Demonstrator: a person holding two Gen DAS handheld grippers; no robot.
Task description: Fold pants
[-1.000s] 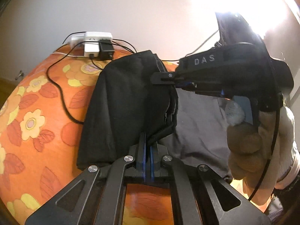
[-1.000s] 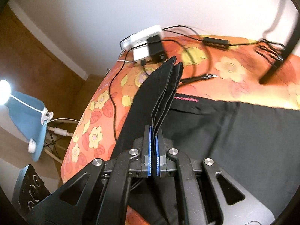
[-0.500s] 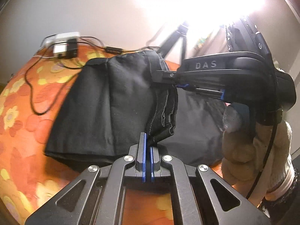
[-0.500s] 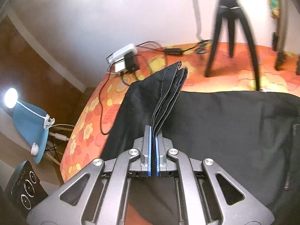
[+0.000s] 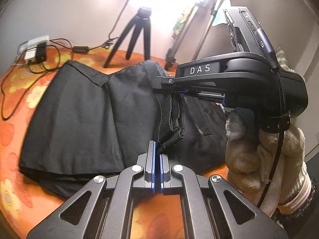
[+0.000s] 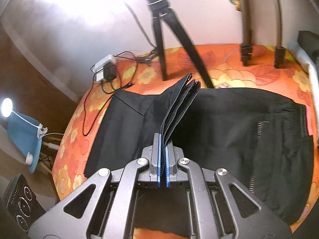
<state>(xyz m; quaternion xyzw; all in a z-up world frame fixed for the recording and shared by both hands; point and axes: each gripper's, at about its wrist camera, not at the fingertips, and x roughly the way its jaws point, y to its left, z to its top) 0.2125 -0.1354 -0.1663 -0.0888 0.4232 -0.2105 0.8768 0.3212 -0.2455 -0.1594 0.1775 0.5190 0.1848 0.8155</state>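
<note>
Left gripper [image 5: 157, 157] is clamped on the hem of the black cotton pants [image 5: 83, 115]; right gripper [image 6: 163, 149] is clenched on stacked hem layers. Ahead of both, the pants lie half folded across the orange floral bedspread [image 6: 229, 73]. Advisable: keep both hems level and taut, and align them with the waistband edge [image 6: 303, 119] before lowering.

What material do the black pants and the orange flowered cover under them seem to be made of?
The pants: thin matte woven cloth, probably cotton or a blend; stitched hems show and it drapes softly. The cover: printed cloth, slightly smooth, with faint creases; the fibre cannot be told.
</note>
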